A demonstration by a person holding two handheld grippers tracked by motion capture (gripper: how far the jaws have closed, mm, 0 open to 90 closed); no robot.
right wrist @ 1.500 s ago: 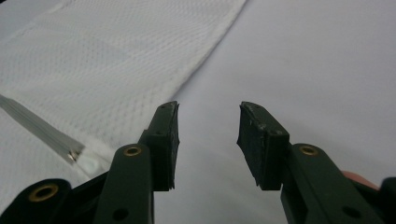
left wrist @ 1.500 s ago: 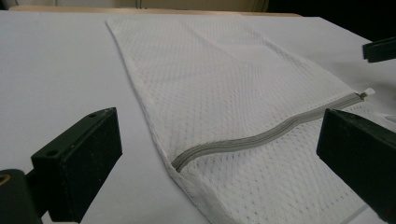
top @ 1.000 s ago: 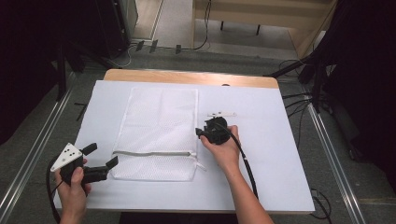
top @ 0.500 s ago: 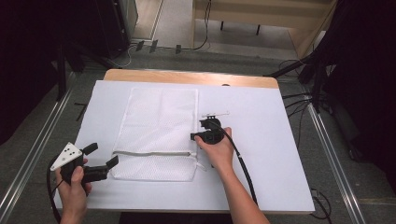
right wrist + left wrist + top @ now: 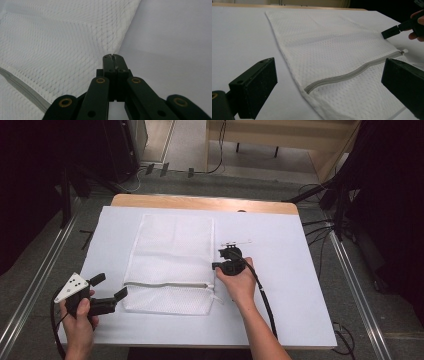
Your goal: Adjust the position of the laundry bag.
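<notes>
- A white-covered table (image 5: 300,285) stands on a grey floor, with dark racks and cables around it.
- A white mesh bag (image 5: 170,260) lies flat on the table, left of centre, its grey zipper (image 5: 165,284) running across near the person's end.
- The zipper looks closed; its white pull (image 5: 404,51) sits at the bag's right edge.
- The left gripper (image 5: 109,295) rests at the bag's near left corner, jaws spread wide with nothing between them, aimed along the zipper.
- The right gripper (image 5: 115,57) is at the bag's right edge, just above the zipper end. Its jaws have just been closing and now meet tip to tip; I cannot tell if any mesh is caught in them.
- The step in hand looks like getting a pinch on the bag's right edge or the pull.
- Next, I judge, the left gripper should clamp the left corner to steady the bag, and the right gripper's grip needs checking before any tug on the zipper.
</notes>
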